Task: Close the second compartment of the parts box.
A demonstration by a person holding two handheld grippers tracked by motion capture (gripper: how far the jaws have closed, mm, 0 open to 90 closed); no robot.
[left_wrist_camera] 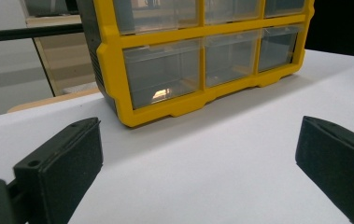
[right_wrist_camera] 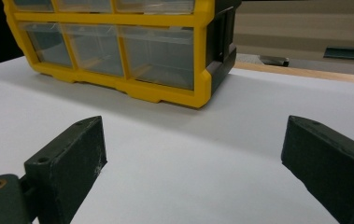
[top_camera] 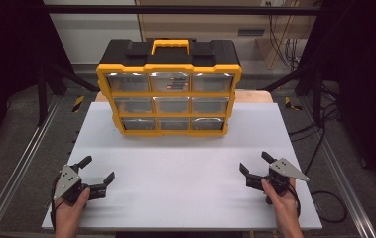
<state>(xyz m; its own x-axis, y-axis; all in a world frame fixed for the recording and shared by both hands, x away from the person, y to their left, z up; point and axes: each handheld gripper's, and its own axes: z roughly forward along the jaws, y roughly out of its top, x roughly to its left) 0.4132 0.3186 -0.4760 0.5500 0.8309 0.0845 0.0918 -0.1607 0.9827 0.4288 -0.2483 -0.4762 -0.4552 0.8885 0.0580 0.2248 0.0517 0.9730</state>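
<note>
Hands are resting low at the near edge of the white table top [top_camera: 185, 163], each one wrapping a gripper from behind with the forearm coming in straight. The left gripper [top_camera: 97, 170] and the right gripper [top_camera: 254, 161] are both holding their jaws spread wide on nothing, angling slightly inward. The yellow-and-black drawer organizer [top_camera: 169, 89] is standing upright well ahead of both sets of fingertips, between their lines of aim, its clear drawers facing them.
</note>
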